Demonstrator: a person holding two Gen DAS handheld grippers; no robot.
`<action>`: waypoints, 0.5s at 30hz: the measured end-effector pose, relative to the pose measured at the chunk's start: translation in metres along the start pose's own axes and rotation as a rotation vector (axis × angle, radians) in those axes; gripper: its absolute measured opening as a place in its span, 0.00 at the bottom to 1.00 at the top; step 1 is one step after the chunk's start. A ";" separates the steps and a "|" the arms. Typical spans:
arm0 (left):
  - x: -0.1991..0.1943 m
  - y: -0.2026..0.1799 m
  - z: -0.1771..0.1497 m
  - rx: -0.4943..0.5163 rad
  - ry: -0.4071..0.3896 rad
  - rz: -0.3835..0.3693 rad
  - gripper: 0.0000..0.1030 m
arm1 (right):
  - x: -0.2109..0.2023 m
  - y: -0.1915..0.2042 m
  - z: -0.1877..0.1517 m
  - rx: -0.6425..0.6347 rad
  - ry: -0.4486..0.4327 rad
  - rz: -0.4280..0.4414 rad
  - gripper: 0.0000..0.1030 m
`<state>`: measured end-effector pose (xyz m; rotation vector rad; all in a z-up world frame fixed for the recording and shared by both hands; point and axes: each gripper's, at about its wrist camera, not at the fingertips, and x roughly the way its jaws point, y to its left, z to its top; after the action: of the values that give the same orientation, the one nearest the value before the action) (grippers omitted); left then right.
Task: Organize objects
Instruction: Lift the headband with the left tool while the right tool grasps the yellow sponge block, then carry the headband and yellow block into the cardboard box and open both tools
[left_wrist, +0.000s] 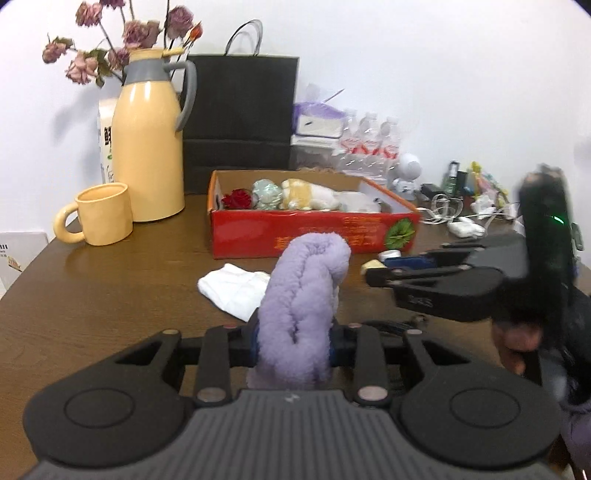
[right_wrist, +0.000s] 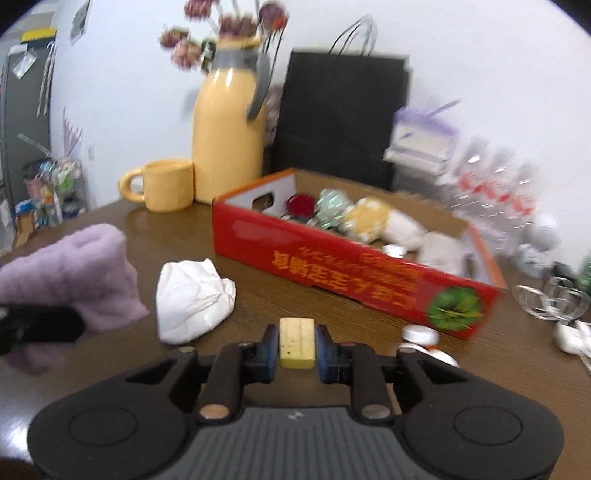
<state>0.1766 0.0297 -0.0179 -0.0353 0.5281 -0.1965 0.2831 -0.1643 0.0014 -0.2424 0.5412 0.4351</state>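
Gripping a fluffy lilac cloth (left_wrist: 303, 310) with the left gripper (left_wrist: 295, 345) – pads clamped on both sides of it, the cloth standing up between the fingers above the brown table (left_wrist: 110, 295). Pinching a small pale-yellow block (right_wrist: 296, 343) in the right gripper (right_wrist: 296, 349), blue pads pressing on its two sides, the block upright.

Lying just ahead on the table, between both grippers and the box: a crumpled white cloth (right_wrist: 192, 299). Sitting behind it, a long red cardboard box (left_wrist: 314, 229), open on top, already holding a red rose (left_wrist: 240, 197), a greenish wrapped thing and a yellow-and-white soft toy (left_wrist: 306, 194). Resting near the right end of the box front, a small white-capped bottle (right_wrist: 421, 336), partly hidden by the right gripper's frame.

Standing to the left of the box: a yellow mug (left_wrist: 99, 214) just beside a tall yellow jug (left_wrist: 151, 140). Standing behind – a black paper bag (left_wrist: 240, 118), dried flowers (left_wrist: 122, 40), packed water bottles (left_wrist: 369, 144). Lying at the far right, white cables and chargers (left_wrist: 458, 218).
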 end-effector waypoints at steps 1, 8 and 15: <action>-0.010 -0.006 -0.002 0.007 -0.007 -0.021 0.31 | -0.018 0.000 -0.006 0.008 -0.015 -0.009 0.19; -0.048 -0.038 -0.018 0.045 0.016 -0.092 0.31 | -0.119 -0.006 -0.051 0.114 -0.079 -0.003 0.19; -0.027 -0.054 0.006 0.145 -0.017 -0.131 0.31 | -0.144 -0.044 -0.056 0.213 -0.140 -0.005 0.19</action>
<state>0.1472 -0.0185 0.0051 0.0694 0.4935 -0.3619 0.1675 -0.2698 0.0385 -0.0085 0.4450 0.3835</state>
